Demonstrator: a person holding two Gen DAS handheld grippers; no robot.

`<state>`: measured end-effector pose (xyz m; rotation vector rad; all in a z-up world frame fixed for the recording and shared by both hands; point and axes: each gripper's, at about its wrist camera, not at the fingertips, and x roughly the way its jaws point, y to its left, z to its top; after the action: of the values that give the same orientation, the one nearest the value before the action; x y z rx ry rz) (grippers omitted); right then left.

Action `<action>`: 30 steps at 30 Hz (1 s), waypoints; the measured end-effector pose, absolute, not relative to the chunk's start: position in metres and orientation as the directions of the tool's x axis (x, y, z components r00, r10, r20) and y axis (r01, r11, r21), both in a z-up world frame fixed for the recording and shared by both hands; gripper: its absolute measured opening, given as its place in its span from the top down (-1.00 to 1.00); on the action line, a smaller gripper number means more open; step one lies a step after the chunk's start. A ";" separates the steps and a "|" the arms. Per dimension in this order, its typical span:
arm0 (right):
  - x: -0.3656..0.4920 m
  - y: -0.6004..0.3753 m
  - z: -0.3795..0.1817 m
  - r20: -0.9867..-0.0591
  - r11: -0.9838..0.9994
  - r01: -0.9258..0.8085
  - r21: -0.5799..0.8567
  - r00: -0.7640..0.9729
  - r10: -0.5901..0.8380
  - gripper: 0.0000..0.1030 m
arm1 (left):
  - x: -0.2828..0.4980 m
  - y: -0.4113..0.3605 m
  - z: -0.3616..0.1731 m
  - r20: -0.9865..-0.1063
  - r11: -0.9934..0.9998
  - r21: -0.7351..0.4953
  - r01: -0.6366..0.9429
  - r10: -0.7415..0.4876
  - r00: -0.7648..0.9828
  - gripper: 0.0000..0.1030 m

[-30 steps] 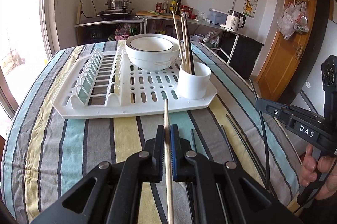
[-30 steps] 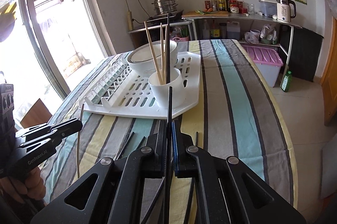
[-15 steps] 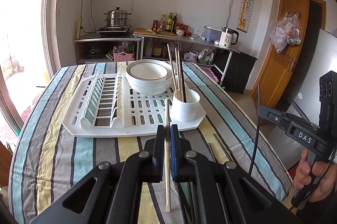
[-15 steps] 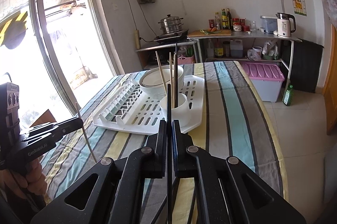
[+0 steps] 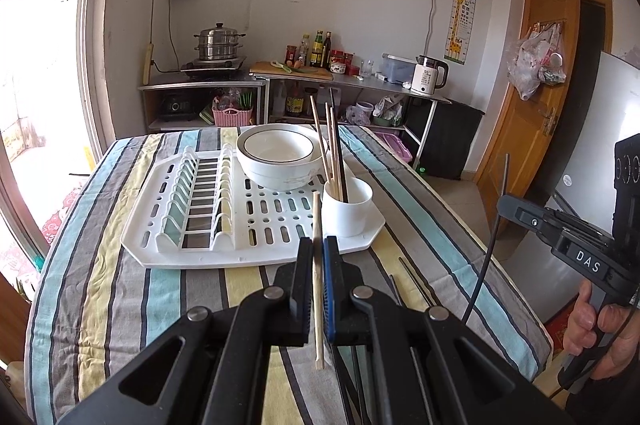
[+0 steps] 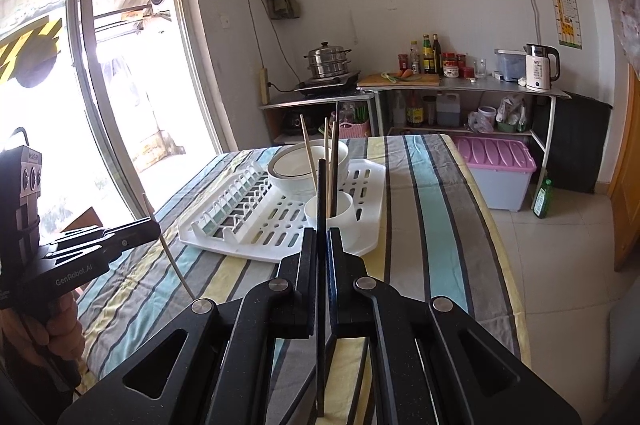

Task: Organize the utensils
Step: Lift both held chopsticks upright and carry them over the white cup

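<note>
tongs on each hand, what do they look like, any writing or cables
Both are matte black plastic tongs with silver pivot rivets and a blue pad on one inner face. The right tongs read DAS in white, with a thin black cable at the grip; the left tongs read GenRobot.AI.

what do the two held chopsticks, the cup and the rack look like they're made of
Left chopstick: pale tan, matte, likely wood or bamboo. Right chopstick: plain black, smooth; plastic or lacquered wood, can't tell. Cup: glossy white, probably ceramic. Rack: white, moulded slots and ribs, looks plastic.
</note>
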<state>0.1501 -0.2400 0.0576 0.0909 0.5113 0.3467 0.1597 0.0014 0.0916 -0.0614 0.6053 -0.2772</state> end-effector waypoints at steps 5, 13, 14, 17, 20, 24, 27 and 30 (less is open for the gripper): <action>0.146 -0.239 0.062 -0.453 0.937 -0.307 0.165 0.821 0.348 0.92 | 0.160 0.002 0.097 -0.546 0.960 -0.139 0.245 -0.281 0.790 0.90; 0.152 -0.240 0.073 -0.433 0.938 -0.310 0.154 0.832 0.346 0.92 | 0.169 -0.003 0.111 -0.533 0.955 -0.130 0.266 -0.294 0.794 0.90; 0.154 -0.240 0.075 -0.430 0.938 -0.311 0.153 0.834 0.346 0.92 | 0.171 -0.005 0.114 -0.531 0.954 -0.129 0.270 -0.296 0.794 0.90; 0.162 -0.240 0.082 -0.420 0.939 -0.310 0.151 0.839 0.345 0.92 | 0.181 -0.009 0.122 -0.525 0.951 -0.127 0.281 -0.305 0.795 0.90; 0.172 -0.238 0.088 -0.412 0.939 -0.310 0.148 0.844 0.344 0.92 | 0.192 -0.014 0.129 -0.523 0.946 -0.132 0.296 -0.321 0.790 0.90; 0.186 -0.239 0.099 -0.393 0.940 -0.307 0.146 0.854 0.340 0.92 | 0.212 -0.020 0.139 -0.519 0.940 -0.141 0.309 -0.336 0.786 0.90; 0.197 -0.239 0.107 -0.378 0.942 -0.303 0.148 0.862 0.337 0.92 | 0.227 -0.024 0.146 -0.513 0.938 -0.153 0.313 -0.346 0.786 0.90; 0.207 -0.238 0.115 -0.366 0.942 -0.302 0.147 0.868 0.335 0.92 | 0.241 -0.028 0.153 -0.504 0.935 -0.163 0.314 -0.352 0.789 0.90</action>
<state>0.2074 -0.2384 0.1148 0.0859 0.3978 0.3336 0.2409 -0.0279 0.1528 -0.0717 0.5567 -0.3590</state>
